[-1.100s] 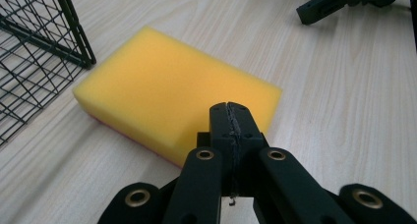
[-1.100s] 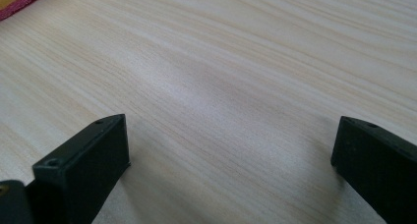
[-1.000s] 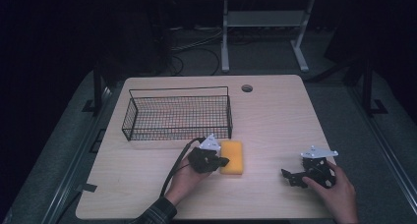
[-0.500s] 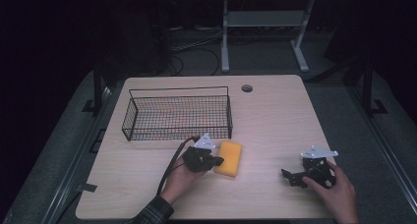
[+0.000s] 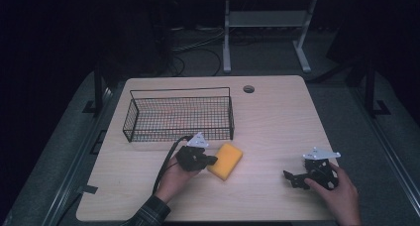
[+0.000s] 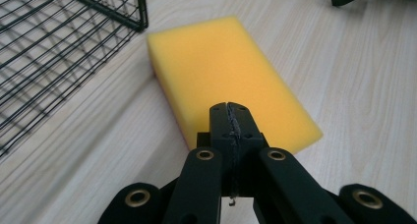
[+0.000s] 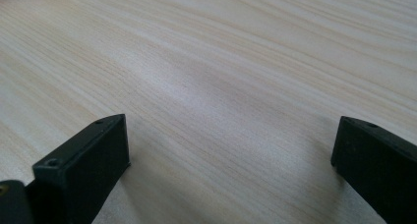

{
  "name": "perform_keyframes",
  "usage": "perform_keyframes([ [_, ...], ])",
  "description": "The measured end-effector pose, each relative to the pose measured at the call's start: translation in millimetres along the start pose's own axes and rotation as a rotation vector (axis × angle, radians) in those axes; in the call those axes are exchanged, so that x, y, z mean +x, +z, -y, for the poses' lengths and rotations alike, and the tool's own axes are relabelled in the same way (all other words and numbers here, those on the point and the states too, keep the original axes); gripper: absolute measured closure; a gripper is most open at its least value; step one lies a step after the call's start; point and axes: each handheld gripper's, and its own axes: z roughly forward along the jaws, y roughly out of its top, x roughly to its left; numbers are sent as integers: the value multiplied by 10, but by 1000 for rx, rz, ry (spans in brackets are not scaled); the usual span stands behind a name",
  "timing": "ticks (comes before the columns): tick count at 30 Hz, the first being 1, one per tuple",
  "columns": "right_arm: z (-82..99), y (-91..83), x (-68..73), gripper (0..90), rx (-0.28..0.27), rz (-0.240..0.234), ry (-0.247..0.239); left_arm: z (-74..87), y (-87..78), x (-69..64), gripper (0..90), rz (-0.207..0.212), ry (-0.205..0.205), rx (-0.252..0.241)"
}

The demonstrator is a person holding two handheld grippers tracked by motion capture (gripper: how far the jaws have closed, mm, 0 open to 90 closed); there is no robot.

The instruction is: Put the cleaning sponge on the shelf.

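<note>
Near the front edge of the table (image 5: 277, 122), the yellow sponge (image 6: 231, 76) is seen directly ahead of the closed, empty left gripper (image 6: 229, 111), its long axis running away from the jaws toward the wire basket (image 5: 178, 118), while the right gripper (image 7: 231, 155) is held wide open well apart.

No readable text anywhere

No letters, numbers, brand marks or signs can be made out on the yellow sponge (image 6: 231, 76), the wire basket (image 5: 178, 118), the wooden surface (image 5: 277, 122) or either gripper; all carry plain, unmarked faces in these views.
</note>
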Motion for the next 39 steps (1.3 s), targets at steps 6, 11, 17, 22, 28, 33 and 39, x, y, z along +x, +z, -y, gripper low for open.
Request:
perform_keyframes([
  [6, 0, 0, 0, 2, 0, 0, 0, 38, -60, 69, 899, -19, -17, -2],
  [11, 0, 0, 1, 3, 1, 0, 1, 75, -124, 146, 899, -39, -34, -3],
  [17, 0, 0, 0, 2, 0, 0, 0, 86, -146, 171, 899, -40, -44, -11],
  [22, 0, 0, 0, 2, 0, 0, 0, 48, -168, 143, 897, -39, -41, -27],
  [28, 0, 0, 0, 2, 0, 0, 0, -34, -188, 114, 753, -45, -37, -22],
  [33, 0, 0, 0, 2, 0, 0, 0, -113, -184, 102, 550, -40, -42, -2],
  [39, 0, 0, 0, 2, 0, 0, 0, -228, -123, 61, 334, -48, -30, 50],
])
